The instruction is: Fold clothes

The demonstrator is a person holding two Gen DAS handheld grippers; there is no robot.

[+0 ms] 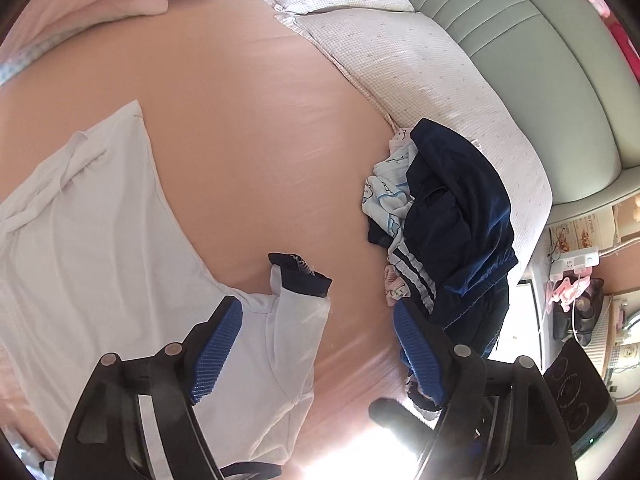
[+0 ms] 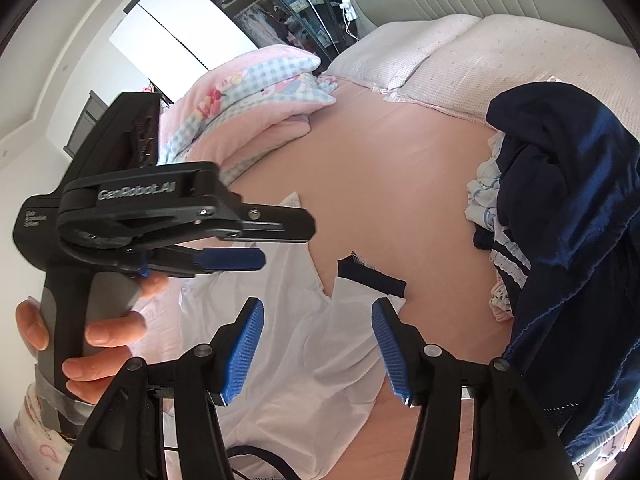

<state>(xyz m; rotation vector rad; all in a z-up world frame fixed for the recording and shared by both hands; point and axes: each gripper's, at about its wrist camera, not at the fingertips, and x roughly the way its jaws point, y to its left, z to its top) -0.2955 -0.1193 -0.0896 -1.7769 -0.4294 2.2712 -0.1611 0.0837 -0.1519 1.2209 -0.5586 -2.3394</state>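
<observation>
A white shirt [image 1: 100, 248] with a navy sleeve cuff [image 1: 300, 274] lies spread on the pink bed sheet [image 1: 248, 128]. My left gripper [image 1: 318, 322] is open and empty above the sleeve near the cuff. In the right wrist view my right gripper [image 2: 318, 320] is open and empty above the same shirt [image 2: 316, 352], just short of the cuff [image 2: 372, 278]. The left gripper [image 2: 280, 240] shows there from the side, held in a hand over the shirt's left part.
A pile of unfolded clothes with a navy garment [image 1: 460, 216] lies at the right, also in the right wrist view [image 2: 568, 216]. Two pillows [image 1: 412, 64] and a green headboard [image 1: 540, 48] lie behind. Folded pink bedding [image 2: 248, 100] sits at the far left. A nightstand with cables [image 1: 576, 272] stands off the bed.
</observation>
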